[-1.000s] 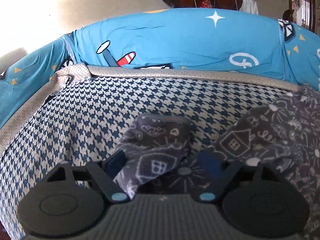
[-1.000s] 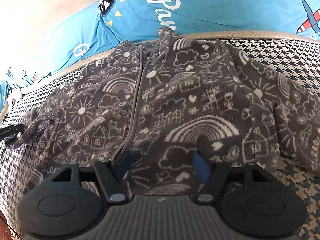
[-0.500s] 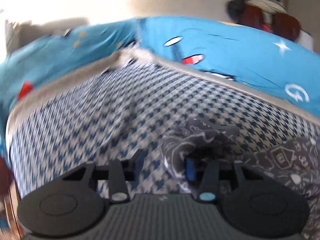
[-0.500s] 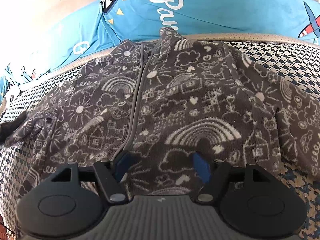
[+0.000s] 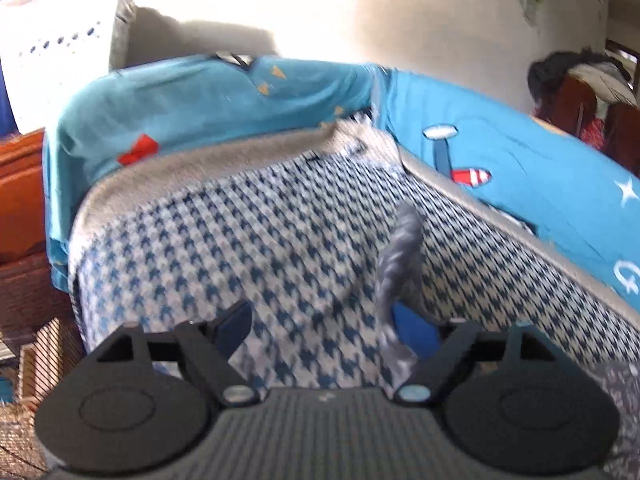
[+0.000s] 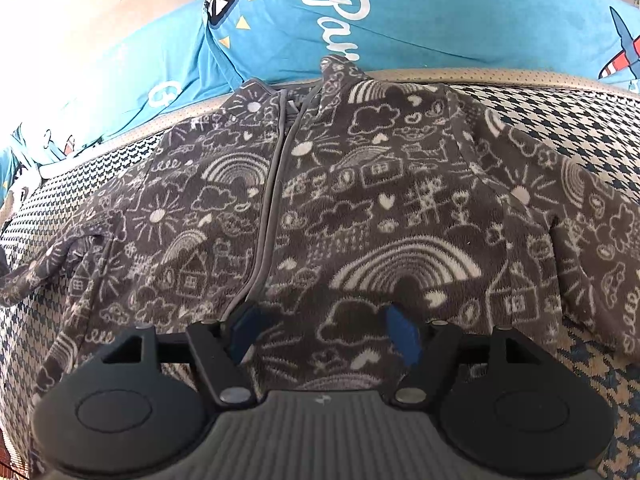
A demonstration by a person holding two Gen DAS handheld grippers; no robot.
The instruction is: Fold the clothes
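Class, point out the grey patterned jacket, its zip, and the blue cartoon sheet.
Grey patterned jacket (image 6: 400,208): right wrist view, chest panel.
Zip (image 6: 272,200): right wrist view, mid-length.
Blue cartoon sheet (image 6: 420,28): right wrist view, plain part.

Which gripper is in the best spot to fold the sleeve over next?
Left, probably. The left gripper has the grey sleeve hanging against one finger, its jaws opening. The right gripper hovers open over the jacket hem, far from either sleeve.
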